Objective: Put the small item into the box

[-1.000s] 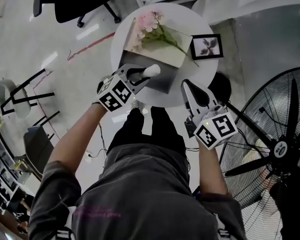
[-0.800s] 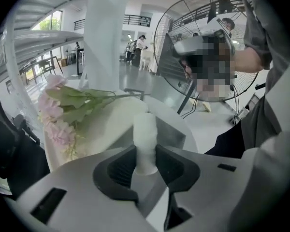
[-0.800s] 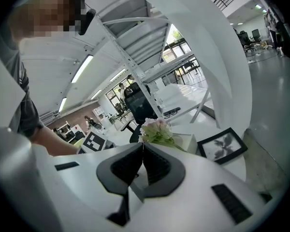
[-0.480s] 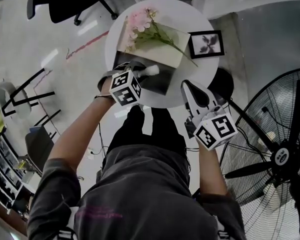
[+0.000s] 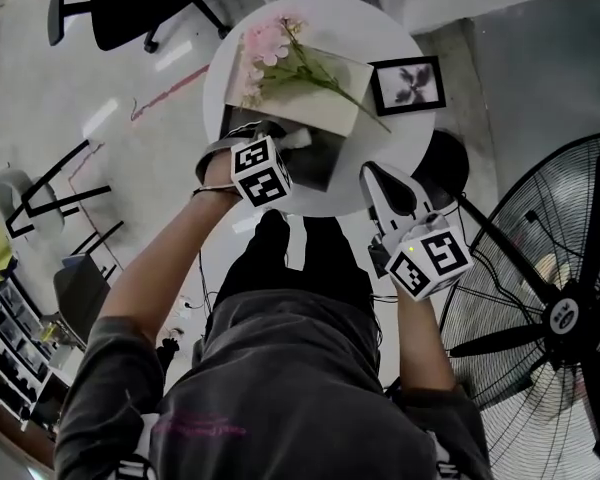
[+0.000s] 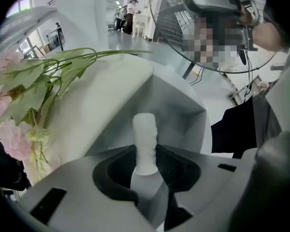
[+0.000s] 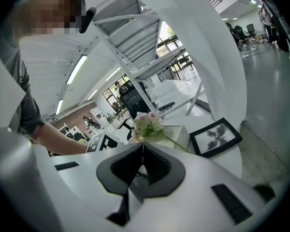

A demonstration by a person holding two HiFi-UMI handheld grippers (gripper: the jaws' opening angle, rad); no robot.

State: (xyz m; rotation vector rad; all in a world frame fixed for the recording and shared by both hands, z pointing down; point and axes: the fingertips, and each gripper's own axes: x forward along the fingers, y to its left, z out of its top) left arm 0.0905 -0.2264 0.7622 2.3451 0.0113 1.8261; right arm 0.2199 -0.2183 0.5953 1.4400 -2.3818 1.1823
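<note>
Looking down from a person's head onto a round white surface in the upper middle of the frame; on it sit an open box with a grey inside, a pale lid panel just above the opening that carries a spray of pink flowers, and a black picture frame to the right. The left hand-held gripper, at centre left, points steeply down at the box opening; it is grasping the small item, a white cylinder standing upright between its jaws and seen against the box's grey inside. The right hand-held gripper, over the surface's lower right edge and beside the box, is clenched with nothing in it; its jaws meet at the tips. A large floor fan fills the right edge.
</note>
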